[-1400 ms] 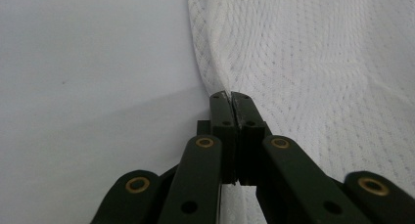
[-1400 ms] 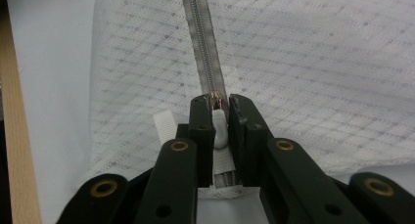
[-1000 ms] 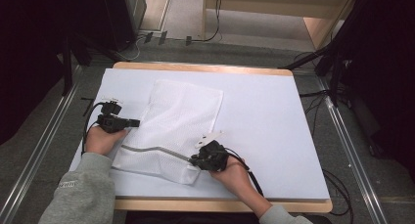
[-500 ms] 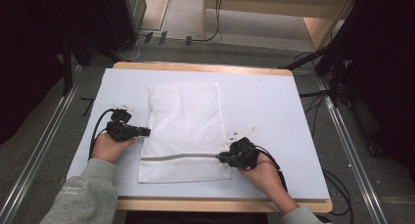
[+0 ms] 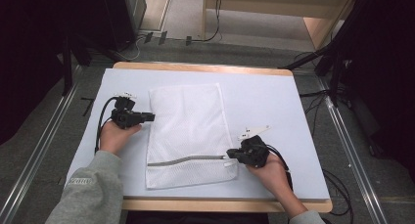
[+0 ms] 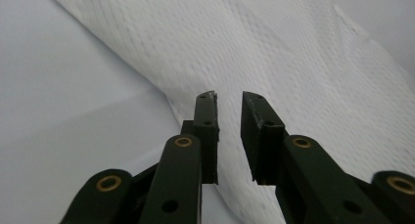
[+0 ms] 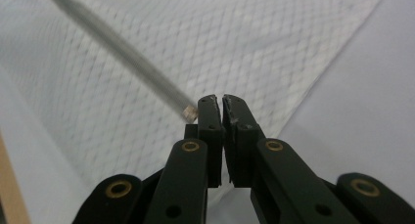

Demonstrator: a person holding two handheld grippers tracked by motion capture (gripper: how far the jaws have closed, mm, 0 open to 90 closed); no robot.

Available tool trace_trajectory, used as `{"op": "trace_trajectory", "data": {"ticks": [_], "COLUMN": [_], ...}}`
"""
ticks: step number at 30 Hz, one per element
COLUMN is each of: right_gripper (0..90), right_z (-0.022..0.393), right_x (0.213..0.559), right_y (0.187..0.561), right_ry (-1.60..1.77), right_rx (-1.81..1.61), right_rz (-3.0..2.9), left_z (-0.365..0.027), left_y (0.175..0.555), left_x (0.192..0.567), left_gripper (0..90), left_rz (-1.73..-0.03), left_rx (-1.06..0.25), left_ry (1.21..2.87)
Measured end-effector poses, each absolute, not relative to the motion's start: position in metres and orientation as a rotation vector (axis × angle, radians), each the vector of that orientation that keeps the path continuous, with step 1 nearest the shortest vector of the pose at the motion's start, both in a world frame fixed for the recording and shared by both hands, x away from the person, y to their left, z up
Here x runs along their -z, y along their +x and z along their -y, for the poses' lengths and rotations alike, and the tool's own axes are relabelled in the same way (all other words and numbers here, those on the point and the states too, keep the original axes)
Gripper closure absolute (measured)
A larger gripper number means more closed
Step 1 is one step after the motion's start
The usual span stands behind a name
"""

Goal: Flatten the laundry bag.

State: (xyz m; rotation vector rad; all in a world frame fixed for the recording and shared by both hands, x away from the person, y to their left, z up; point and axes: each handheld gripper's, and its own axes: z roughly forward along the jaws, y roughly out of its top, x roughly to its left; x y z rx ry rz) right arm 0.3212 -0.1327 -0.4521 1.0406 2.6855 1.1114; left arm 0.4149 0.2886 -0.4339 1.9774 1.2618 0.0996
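Flattening since earlier, mesh bag (image 5: 188, 131) lies smooth, left claw (image 5: 149, 117) just spreading empty, right claw (image 5: 230, 154) pinching zipper pull (image 7: 189, 113).

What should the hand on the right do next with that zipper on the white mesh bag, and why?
Probably let go and draw back. The grey zipper runs shut across the mesh bag, and the right gripper sits at its end, jaws pinched together at the zipper pull. The left gripper has just been opening at the bag's edge, nothing between its jaws, so the closing looks done.
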Motion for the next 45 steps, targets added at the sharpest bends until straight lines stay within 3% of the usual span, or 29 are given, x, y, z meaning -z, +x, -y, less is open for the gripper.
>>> {"op": "trace_trajectory", "data": {"ticks": [4, 10, 15, 18, 23, 25, 42, 45], "right_gripper": [80.9, 66.3, 59.4, 63.2, 87.0, 89.7, 88.2, 83.6], "right_z": [0.131, 0.121, 0.113, 0.109, 0.104, 0.105, 0.128, 0.13], "right_x": [0.453, 0.461, 0.469, 0.472, 0.471, 0.47, 0.471, 0.472], "right_y": [0.34, 0.366, 0.385, 0.389, 0.39, 0.391, 0.365, 0.366], "right_ry": [1.098, 1.133, 1.181, 1.188, 1.172, 1.184, 1.24, 1.243], "right_rx": [-1.178, -1.131, -1.069, -1.066, -1.01, -1.017, -1.045, -1.072], "right_rz": [-2.608, -2.516, -2.466, -2.446, -2.435, -2.457, -2.452, -2.457], "left_z": [-0.285, -0.285, -0.291, -0.292, -0.289, -0.288, -0.271, -0.272], "left_y": [0.432, 0.44, 0.441, 0.441, 0.441, 0.441, 0.454, 0.454], "left_x": [0.443, 0.457, 0.457, 0.458, 0.458, 0.458, 0.459, 0.457], "left_gripper": [81.0, 79.8, 78.3, 78.3, 78.4, 78.5, 77.7, 75.1], "left_rz": [-1.287, -1.308, -1.33, -1.332, -1.328, -1.326, -1.273, -1.271], "left_rx": [-0.075, -0.091, -0.12, -0.109, -0.118, -0.122, -0.102, -0.099], "left_ry": [1.973, 1.977, 1.98, 1.969, 1.969, 1.968, 1.997, 2.015]}}
